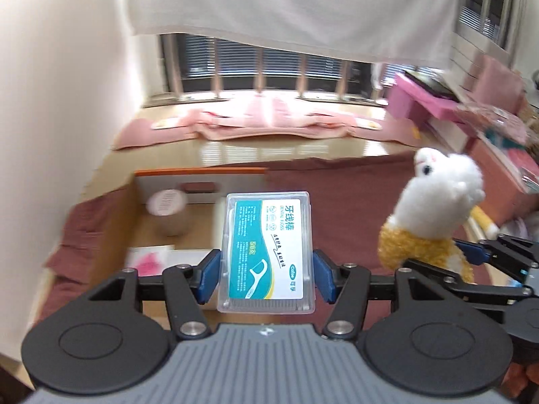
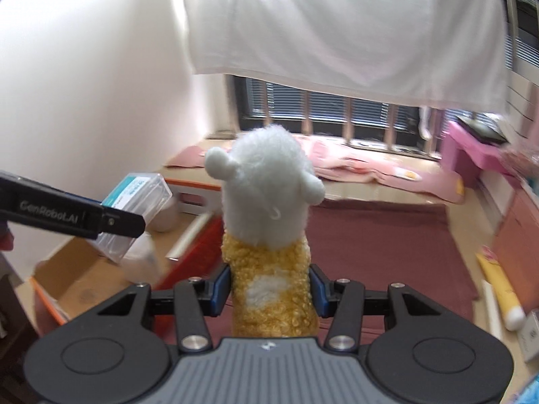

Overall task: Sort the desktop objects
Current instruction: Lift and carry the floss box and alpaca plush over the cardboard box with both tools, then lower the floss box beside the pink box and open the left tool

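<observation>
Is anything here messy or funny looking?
Nothing looks broken or spilled. The left tool grips a clear plastic dental floss box, and the right tool grips a fluffy white and yellow plush toy. Only the pink blanket by the window lies rumpled.

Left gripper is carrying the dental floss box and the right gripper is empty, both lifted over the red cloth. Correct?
Not quite. The right gripper is not empty: it is shut on the plush toy, as the right wrist view shows. The rest holds: the left gripper is shut on the dental floss box, over the red cloth.
</observation>
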`<state>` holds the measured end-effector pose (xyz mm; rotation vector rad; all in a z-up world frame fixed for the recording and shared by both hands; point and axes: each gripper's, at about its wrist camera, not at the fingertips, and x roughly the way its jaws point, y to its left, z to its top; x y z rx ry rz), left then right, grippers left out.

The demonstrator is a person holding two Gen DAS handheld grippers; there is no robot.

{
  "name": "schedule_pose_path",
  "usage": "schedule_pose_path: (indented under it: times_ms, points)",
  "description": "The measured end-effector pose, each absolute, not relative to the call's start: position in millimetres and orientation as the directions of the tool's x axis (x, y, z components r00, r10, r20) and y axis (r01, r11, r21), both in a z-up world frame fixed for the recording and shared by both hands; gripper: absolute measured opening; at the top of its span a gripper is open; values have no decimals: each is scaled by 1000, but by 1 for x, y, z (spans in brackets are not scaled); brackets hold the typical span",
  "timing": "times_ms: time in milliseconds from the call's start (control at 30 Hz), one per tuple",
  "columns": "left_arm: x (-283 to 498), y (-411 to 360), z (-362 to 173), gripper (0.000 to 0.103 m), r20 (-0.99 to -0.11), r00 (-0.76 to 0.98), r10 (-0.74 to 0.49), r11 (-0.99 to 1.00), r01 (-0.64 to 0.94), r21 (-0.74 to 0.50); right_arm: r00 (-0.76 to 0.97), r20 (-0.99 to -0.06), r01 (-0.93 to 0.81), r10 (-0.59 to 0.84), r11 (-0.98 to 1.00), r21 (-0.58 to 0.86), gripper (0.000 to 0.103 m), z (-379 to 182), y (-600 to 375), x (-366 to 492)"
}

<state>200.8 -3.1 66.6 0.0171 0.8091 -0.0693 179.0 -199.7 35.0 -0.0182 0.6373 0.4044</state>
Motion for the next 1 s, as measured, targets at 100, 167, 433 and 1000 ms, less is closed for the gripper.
schedule_pose_path:
  times_ms: [100,167,433,1000]
  points:
    - [195,28,67,58,-726,687,-21,999,33,1,708,-575,-424,410,898,117,47,41,-173,176]
    - [193,47,65,58,-728,685,1,1000,8,9,694,-574,-455,434,883,116,47,43,-154,176]
    - [193,101,40,58,-764,645,27,999,-48,-6,626,-584,-550,516,824,139,47,39,-91,179]
    - [223,113,-32,58,-857,512,58,996,24,82,580,-590,-590,561,789,171,47,19,-67,194]
